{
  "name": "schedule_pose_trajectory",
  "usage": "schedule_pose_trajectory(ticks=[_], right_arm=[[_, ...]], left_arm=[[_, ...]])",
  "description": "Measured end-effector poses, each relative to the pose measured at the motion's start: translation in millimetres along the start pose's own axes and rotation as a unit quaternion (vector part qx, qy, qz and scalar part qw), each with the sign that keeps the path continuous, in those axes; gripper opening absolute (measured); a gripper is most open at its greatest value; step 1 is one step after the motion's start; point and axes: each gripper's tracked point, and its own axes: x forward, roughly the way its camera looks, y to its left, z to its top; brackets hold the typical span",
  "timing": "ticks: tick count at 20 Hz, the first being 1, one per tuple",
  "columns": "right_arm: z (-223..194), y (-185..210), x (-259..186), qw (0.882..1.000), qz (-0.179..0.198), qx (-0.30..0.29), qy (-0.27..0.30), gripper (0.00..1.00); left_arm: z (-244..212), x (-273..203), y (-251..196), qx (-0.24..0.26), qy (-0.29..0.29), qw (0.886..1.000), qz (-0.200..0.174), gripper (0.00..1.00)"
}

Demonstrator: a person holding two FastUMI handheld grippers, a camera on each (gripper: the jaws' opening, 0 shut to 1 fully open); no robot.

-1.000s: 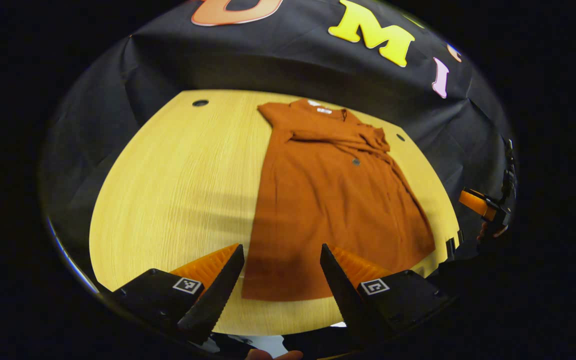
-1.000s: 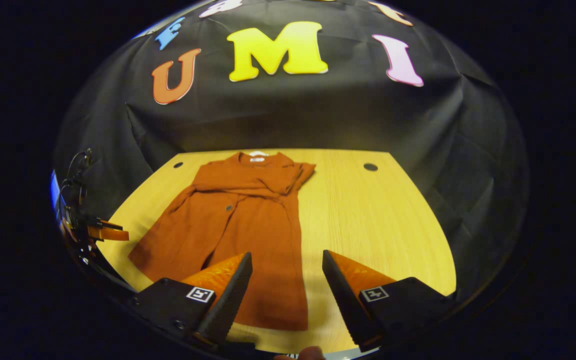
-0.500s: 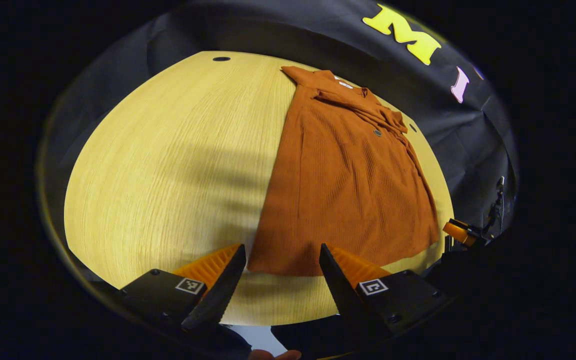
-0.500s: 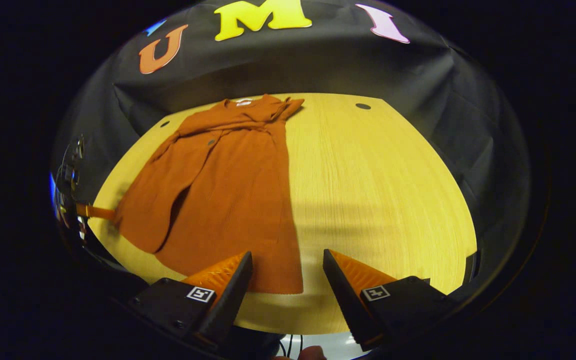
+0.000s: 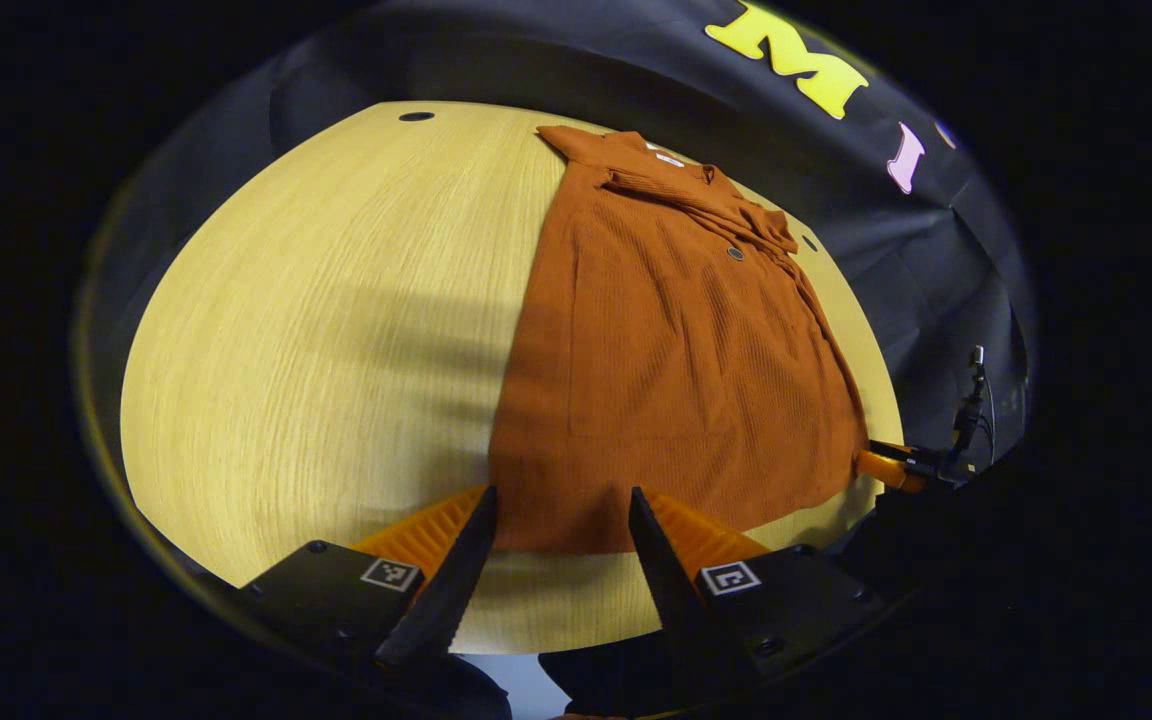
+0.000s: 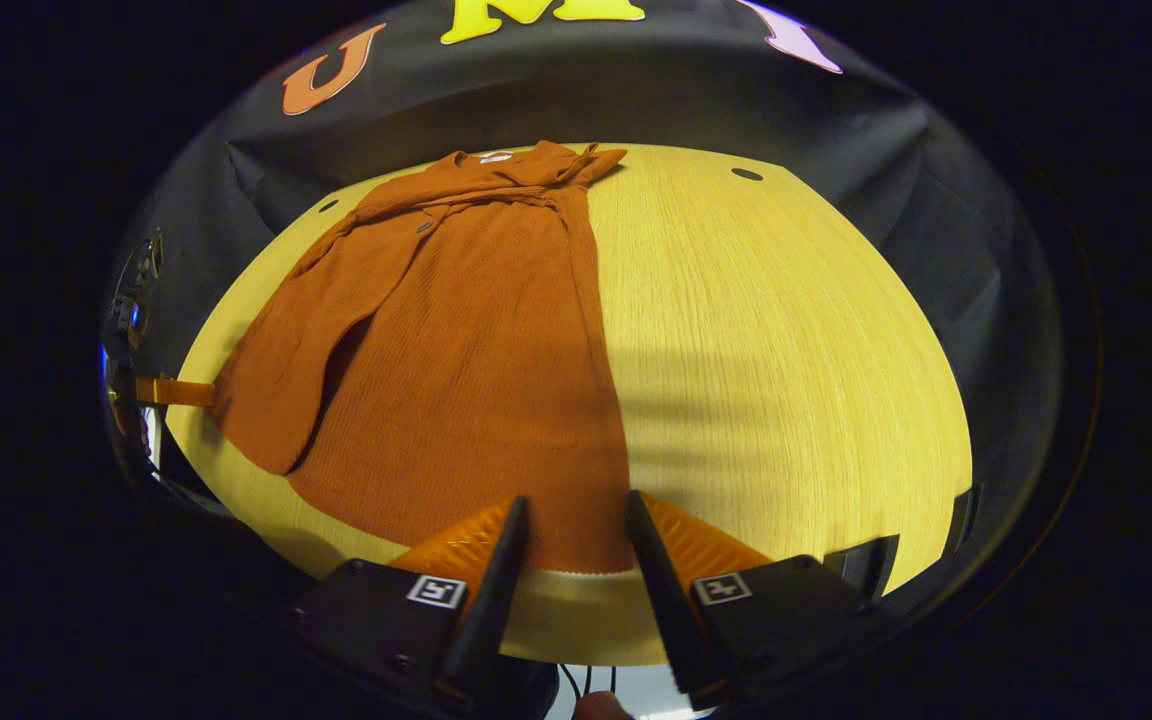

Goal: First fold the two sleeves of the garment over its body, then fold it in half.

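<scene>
Sleeves look folded, so next is the halving: left gripper (image 5: 561,520) and right gripper (image 6: 571,530), both parted and holding nothing, straddle the hem corners of the rust garment (image 5: 666,340) at frame centre on the table (image 5: 316,320); pinch both layers evenly, lift together.

Not much to read here, honestly. Each gripper body has small square black-and-white marker tags, one by each finger, on the left gripper (image 5: 561,525) and on the right gripper (image 6: 574,530), but those are coded patterns, not text. The garment (image 5: 671,340) has a small white neck label (image 6: 496,157), too tiny and blurry to make out.
</scene>
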Motion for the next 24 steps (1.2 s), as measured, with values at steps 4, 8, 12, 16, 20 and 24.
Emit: schedule_pose_trajectory(ticks=[4,8,12,16,20,24], right_arm=[[8.7,3.3,4.5,1.000,0.005,0.023,0.002,0.30],[10.5,9.5,8.3,1.000,0.011,0.009,0.000,0.30],[12.4,8.6,8.3,1.000,-0.002,0.028,0.010,0.04],[17.3,12.3,9.6,1.000,0.005,0.006,0.012,0.04],[47.6,21.9,-5.4,0.999,0.019,0.026,-0.013,0.04],[104.8,29.2,-34.0,0.996,0.045,0.032,-0.075,0.04]], left_arm=[[-0.2,10.9,-11.1,-0.008,0.005,1.000,-0.023,0.57],[-0.6,17.6,-15.5,-0.035,0.006,0.999,-0.035,0.19],[-0.7,19.0,-17.4,-0.032,-0.006,0.999,-0.026,0.08],[4.7,17.9,-28.6,-0.019,-0.019,0.999,-0.028,0.06],[27.8,9.0,-54.6,0.023,-0.049,0.998,-0.043,0.04],[71.4,-11.6,-71.7,0.048,-0.103,0.992,-0.048,0.04]])
